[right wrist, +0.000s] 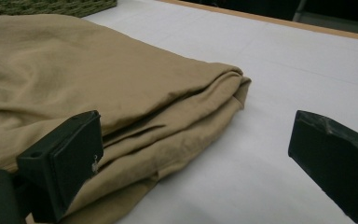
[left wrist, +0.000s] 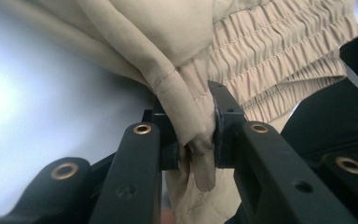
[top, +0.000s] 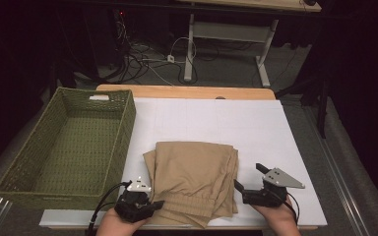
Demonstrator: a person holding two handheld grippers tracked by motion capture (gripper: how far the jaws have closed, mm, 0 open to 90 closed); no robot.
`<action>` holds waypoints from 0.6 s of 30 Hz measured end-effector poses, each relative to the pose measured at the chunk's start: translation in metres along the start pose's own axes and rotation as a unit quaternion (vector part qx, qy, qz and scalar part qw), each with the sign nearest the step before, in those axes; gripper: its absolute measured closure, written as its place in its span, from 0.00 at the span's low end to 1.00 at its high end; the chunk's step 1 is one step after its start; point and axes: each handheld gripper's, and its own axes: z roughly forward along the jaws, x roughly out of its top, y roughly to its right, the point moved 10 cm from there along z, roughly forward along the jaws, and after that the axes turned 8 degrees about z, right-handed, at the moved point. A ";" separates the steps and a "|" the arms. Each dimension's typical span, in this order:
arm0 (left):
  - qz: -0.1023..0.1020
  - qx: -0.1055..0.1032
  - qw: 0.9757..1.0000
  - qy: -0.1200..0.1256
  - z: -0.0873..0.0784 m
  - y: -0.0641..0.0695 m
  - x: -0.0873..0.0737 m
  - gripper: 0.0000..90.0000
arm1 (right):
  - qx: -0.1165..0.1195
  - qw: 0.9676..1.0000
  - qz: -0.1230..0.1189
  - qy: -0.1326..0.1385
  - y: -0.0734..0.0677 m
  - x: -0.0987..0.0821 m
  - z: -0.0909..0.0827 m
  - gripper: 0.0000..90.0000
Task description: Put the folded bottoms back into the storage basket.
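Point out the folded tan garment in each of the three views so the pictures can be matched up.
High view: the folded tan garment lies near the front edge of the white sheet, between the two tools.
Left gripper view: its fabric fills the top and centre, a fold pinched in the left tool.
Right gripper view: it covers the left half, beside the right tool, which stands open.
Shared landmark: the white sheet under it.

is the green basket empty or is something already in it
Empty. The high view shows the woven green basket with bare weave across its whole floor; the folded tan trousers lie outside it on the white table cover.
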 end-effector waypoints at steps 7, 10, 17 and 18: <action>-0.006 0.011 1.000 -0.001 -0.001 -0.001 -0.010 0.82 | 0.031 1.000 0.000 -0.005 -0.022 0.017 0.020 0.17; -0.005 0.014 1.000 -0.003 0.000 -0.001 -0.010 0.82 | 0.038 0.999 0.021 -0.018 -0.022 0.029 0.032 0.23; -0.006 0.012 1.000 -0.002 -0.001 -0.001 -0.011 0.81 | -0.020 0.996 0.028 -0.078 0.007 0.031 0.087 0.28; -0.005 0.012 1.000 0.000 -0.001 -0.001 -0.011 0.81 | -0.026 0.995 0.026 -0.089 0.010 0.027 0.093 0.29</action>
